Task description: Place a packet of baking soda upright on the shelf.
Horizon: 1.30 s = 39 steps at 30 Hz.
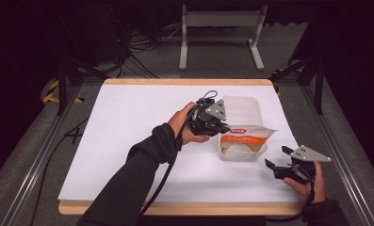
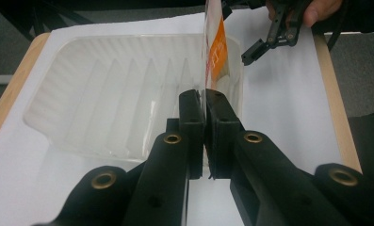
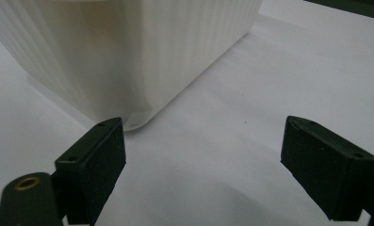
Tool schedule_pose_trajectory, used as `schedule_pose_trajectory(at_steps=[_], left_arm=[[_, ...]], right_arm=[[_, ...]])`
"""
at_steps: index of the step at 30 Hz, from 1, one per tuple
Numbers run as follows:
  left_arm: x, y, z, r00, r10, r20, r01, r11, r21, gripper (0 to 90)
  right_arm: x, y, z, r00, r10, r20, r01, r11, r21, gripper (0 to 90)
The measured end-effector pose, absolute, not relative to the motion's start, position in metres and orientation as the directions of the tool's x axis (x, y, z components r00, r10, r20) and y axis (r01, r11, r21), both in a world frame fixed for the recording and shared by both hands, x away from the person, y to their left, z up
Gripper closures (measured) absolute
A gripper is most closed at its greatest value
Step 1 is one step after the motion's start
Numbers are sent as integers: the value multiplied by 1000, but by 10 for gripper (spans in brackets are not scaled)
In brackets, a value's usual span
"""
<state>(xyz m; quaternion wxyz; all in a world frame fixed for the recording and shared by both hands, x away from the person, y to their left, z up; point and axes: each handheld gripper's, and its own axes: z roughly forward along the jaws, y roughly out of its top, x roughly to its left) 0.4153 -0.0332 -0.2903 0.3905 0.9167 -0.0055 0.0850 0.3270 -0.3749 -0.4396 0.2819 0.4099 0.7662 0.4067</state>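
White table (image 1: 128, 141): ribbed tray (image 2: 104, 94) holds w/ orange-printed film (image 2: 216, 52) peeled up.

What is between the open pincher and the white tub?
Nothing but bare white table cover. The right gripper view shows the right gripper with open jaws near the tub corner.

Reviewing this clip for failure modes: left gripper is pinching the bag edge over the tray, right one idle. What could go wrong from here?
1. The left gripper pinches only the thin clear edge of the orange-printed bag; the film could slip out or tear if pulled.
2. The ribbed white tray sits loose on the white sheet, and the right gripper stands open beside it without touching, so dragging the bag may shift or tip the tray.
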Motion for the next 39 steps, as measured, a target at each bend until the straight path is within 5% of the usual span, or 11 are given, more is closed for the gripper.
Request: schedule_pose_trajectory(at_steps=[19, 39], left_arm=[[426, 9, -314, 975, 139, 172, -12, -742, 670, 812], [427, 40, -342, 935, 272, 229, 75, -780, 622, 309]], right_arm=[[327, -373, -440, -503, 857, -108, 408, 346, 845, 153], [327, -372, -440, -507, 854, -118, 404, 356, 843, 154]])
